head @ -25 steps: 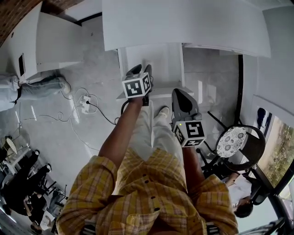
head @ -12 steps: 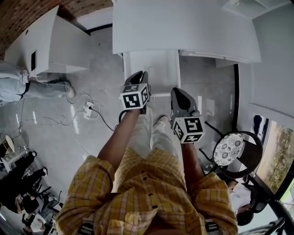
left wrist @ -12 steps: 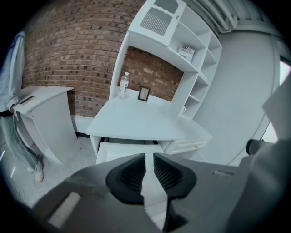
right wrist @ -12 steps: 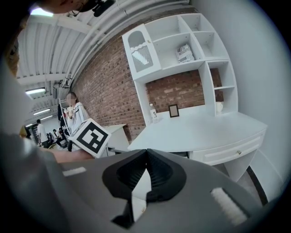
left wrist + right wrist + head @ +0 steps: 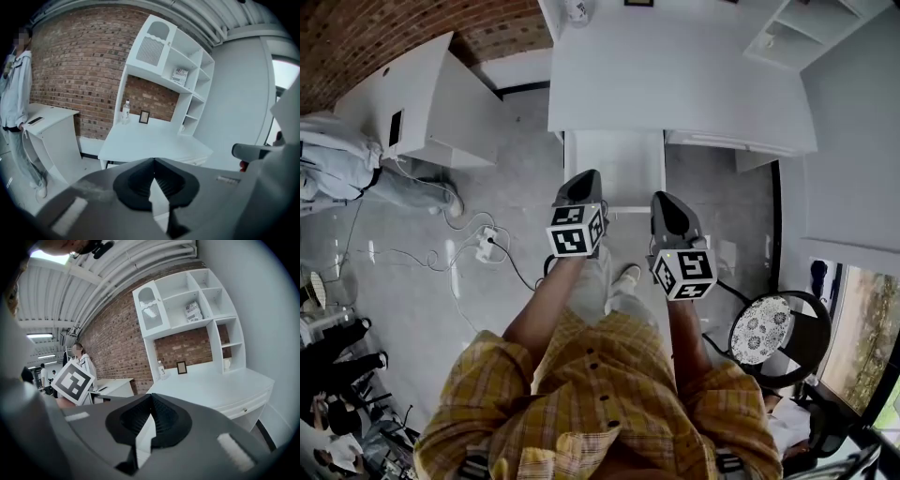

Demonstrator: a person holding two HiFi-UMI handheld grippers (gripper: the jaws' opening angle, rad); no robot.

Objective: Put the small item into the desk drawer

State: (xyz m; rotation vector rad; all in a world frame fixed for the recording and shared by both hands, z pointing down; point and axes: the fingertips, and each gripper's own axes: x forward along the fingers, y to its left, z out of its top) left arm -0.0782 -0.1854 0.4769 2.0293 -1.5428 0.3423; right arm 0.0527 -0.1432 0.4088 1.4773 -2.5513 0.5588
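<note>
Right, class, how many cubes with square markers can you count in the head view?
2: one cube on the left claw, another cube on the right claw. None seems hidden.

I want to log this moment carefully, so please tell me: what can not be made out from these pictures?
- Small item: no view shows which it is; left tool and right tool have jaws together, nothing between.
- Drawer: right gripper view, front looks closed, inside hidden.
- Bottle label and frame picture: left gripper view, too small.
</note>
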